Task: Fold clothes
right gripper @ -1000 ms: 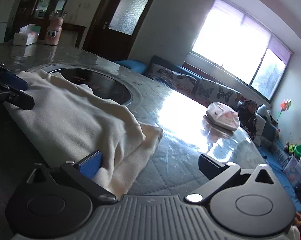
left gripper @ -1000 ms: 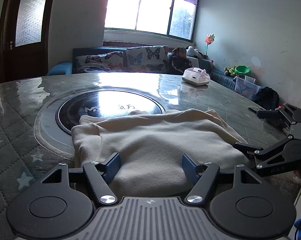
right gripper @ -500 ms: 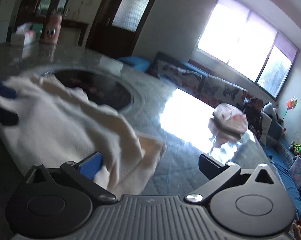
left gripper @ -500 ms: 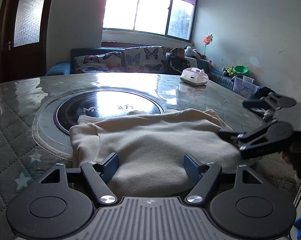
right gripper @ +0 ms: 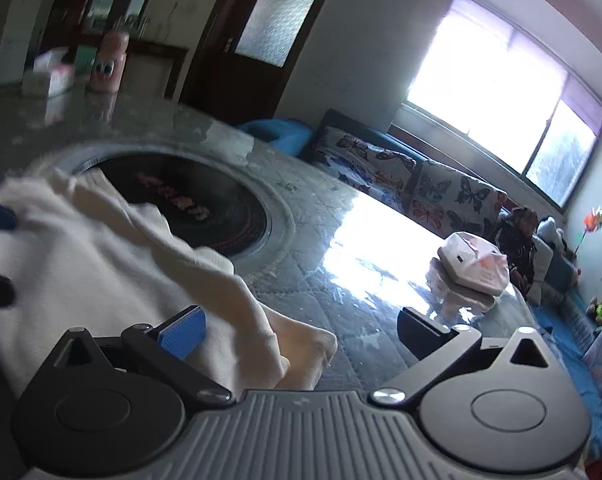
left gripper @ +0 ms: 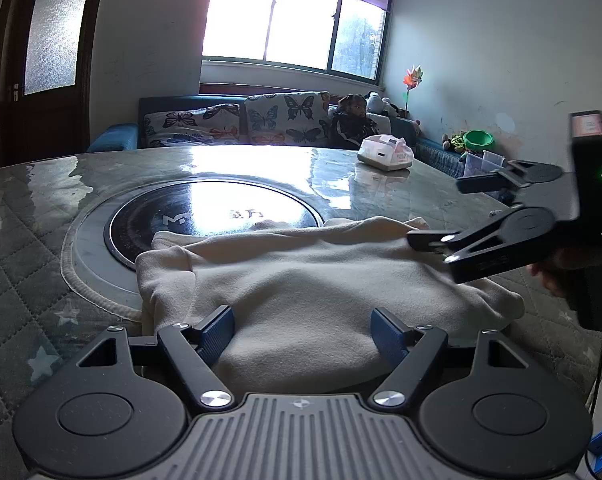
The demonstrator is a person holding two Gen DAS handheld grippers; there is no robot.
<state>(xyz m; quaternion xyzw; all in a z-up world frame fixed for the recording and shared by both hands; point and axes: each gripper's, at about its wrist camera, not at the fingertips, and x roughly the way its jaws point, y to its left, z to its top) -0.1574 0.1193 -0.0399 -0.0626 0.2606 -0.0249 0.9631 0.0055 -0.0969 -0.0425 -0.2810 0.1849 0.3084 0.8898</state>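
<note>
The cream fleece garment (left gripper: pixel 301 280), folded on the quilted grey table cover (left gripper: pixel 25 280), lies between the opening, unpressing fingers of the left gripper (left gripper: pixel 301 330), released for smoothing, while the right gripper (right gripper: pixel 301 326) is spread wide, gripping nothing, its left finger over the garment's edge.

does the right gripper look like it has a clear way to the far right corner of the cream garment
Probably yes. The right gripper is open beside the cream garment, one finger already over the cloth, and that corner lies on the table between its jaws with nothing blocking.
</note>
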